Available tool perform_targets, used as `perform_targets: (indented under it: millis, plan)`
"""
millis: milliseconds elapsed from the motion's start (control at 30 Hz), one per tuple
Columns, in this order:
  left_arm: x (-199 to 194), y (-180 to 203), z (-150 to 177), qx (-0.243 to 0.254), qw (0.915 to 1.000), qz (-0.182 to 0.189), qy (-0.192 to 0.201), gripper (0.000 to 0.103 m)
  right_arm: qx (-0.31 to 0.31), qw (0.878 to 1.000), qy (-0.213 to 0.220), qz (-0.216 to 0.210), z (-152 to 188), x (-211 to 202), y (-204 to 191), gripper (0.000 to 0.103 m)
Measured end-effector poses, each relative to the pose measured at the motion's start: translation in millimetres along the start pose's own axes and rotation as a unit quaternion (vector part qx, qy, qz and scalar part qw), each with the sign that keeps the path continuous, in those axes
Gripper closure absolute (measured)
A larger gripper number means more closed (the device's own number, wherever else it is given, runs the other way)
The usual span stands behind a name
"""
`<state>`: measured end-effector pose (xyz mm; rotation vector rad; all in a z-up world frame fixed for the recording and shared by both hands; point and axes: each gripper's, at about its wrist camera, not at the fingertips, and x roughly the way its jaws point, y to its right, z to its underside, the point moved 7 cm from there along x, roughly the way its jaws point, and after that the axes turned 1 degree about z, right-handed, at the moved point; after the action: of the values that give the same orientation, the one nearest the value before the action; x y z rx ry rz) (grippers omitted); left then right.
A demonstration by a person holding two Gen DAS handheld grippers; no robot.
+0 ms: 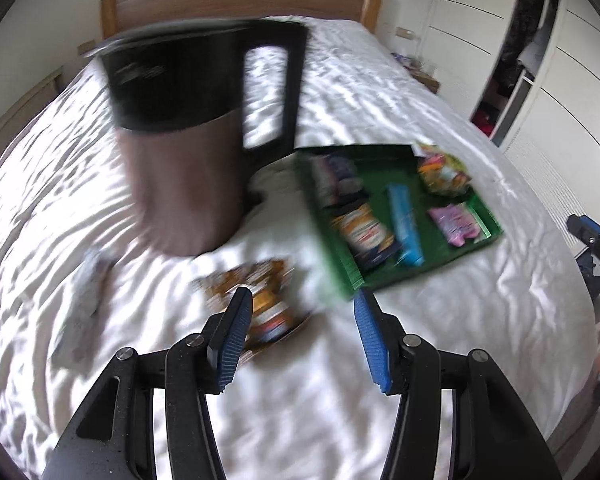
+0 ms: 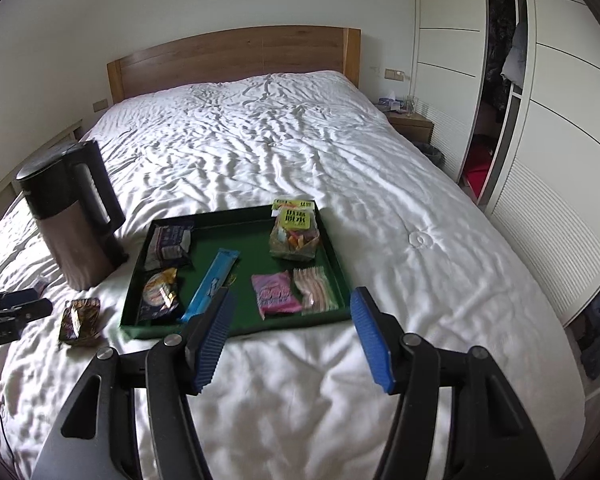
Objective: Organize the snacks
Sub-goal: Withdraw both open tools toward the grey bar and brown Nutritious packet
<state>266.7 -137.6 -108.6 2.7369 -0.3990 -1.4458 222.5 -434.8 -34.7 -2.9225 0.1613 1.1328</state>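
Note:
A green tray (image 2: 236, 216) lies on the white bed and holds several snack packets, among them a blue bar (image 2: 214, 280), a pink packet (image 2: 274, 292) and a clear bag with a yellow label (image 2: 296, 236). A brown-and-orange packet (image 2: 78, 316) lies loose on the sheet left of the tray. My right gripper (image 2: 293, 292) hovers open over the tray's near edge, nothing between its fingers. In the blurred left wrist view, my left gripper (image 1: 302, 292) is open and empty, with the loose packet (image 1: 268, 304) just beyond its left finger and the tray (image 1: 340, 276) to the right.
A dark kettle (image 2: 76, 216) stands on the bed left of the tray, close to the loose packet. A greyish packet (image 1: 86, 292) lies further left, blurred. Wooden headboard (image 2: 236, 52) at the far end, a nightstand (image 2: 412, 124) and white wardrobe (image 2: 540, 160) on the right.

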Motion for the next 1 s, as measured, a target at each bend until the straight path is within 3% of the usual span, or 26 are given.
perform_targets:
  millis: [100,200,333,667,1000]
  plan:
    - [-21.8,-34.2,17.5,0.0,0.9989,-0.046,0.01,0.056,-0.001,1.0,0.0,-0.008,8.1,-12.1,-12.1,0.026]
    - [-42.8,-62.5,31.0,-0.018,0.9976,-0.065,0.017,0.05,-0.002,1.0,-0.005,-0.014,17.7,-21.5,-24.7,0.025]
    - [-59.1,-83.9,48.8,-0.021,0.9955,-0.088,0.028,0.049,0.004,1.0,-0.015,-0.023,27.2,-30.6,-40.3,0.024]
    - [-76.6,-122.8,77.1,-0.014,0.9935,-0.11,0.025,0.049,-0.035,0.996,-0.041,-0.071,41.6,-41.8,-127.0,0.014]
    - [-70.3,-166.6,69.5,-0.024,0.99,-0.136,0.03,0.049,-0.084,0.986,-0.075,-0.12,45.5,-12.7,-222.5,0.013]
